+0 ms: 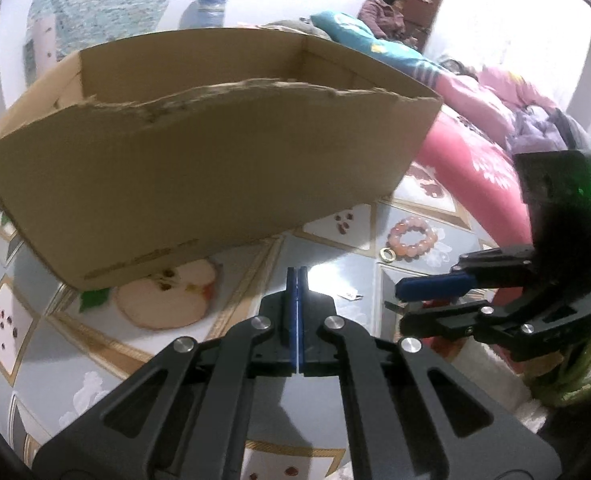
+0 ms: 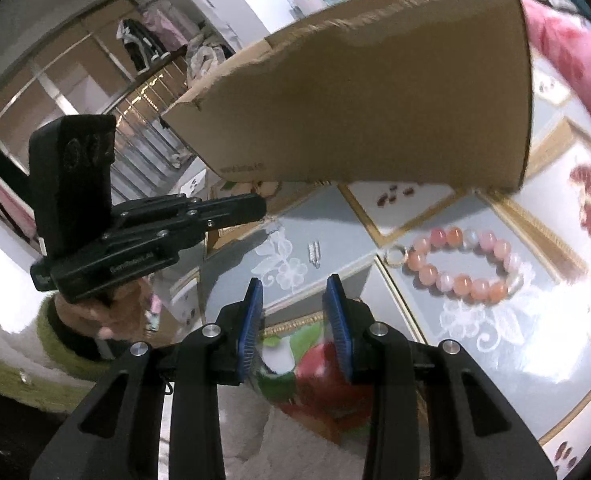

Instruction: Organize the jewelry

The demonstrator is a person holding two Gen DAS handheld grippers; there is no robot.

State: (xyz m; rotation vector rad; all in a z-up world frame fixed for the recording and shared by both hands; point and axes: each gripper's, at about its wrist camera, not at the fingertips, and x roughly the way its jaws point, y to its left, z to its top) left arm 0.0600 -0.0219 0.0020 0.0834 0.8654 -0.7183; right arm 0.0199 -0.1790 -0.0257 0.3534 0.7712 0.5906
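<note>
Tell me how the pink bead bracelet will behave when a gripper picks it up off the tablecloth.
The bracelet is a loop of separate round beads, so it will probably sag and hang limp rather than hold its ring shape. The beads look glossy and smooth, so flat pads may slip on them. A small ring lies right at its edge and could get nudged.

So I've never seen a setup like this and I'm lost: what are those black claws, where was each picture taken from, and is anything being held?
They are hand-held grippers, one in each of a person's hands, each with a camera looking along its fingers. One picture is from the left gripper, whose jaws are shut with nothing visible between them. The other is from the right gripper, part open and empty. On the patterned tablecloth sit a cardboard box, a pink bead bracelet and a small ring beside it.
</note>
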